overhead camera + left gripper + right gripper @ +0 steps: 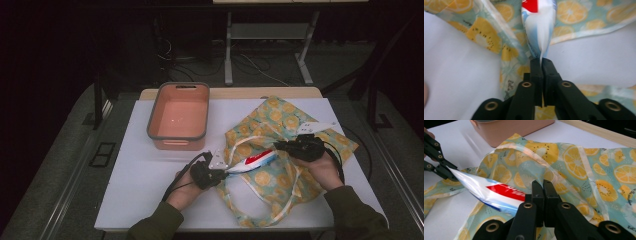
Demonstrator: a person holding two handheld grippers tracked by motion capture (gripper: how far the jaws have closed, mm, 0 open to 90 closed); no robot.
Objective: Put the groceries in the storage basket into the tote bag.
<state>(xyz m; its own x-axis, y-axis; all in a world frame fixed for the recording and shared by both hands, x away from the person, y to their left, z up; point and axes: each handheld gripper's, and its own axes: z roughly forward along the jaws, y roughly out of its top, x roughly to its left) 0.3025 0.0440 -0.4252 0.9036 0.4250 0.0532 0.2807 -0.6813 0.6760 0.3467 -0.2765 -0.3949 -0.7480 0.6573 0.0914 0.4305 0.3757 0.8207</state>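
A white, red and blue toothpaste tube (252, 161) (496, 191) lies slanted over a cloth bag (280, 120) printed with citrus slices. My left gripper (220, 174) (541, 60) is shut on the tube's flat crimped tail (539, 30), and the same jaws show at the left edge of the right gripper view (447, 173). My right gripper (278, 145) (542, 183) sits at the tube's other end, its jaws shut on the bag's hemmed rim (564, 177), with the fabric raised around the tube. The tube's cap end is hidden behind my right jaws.
A salmon-pink basin with a grey rim (177, 136) (511, 130) stands empty at the back left of the white tabletop (145, 185). The bag's straps (280, 207) trail toward the front edge. A white tag (317, 126) lies on the bag's far corner.
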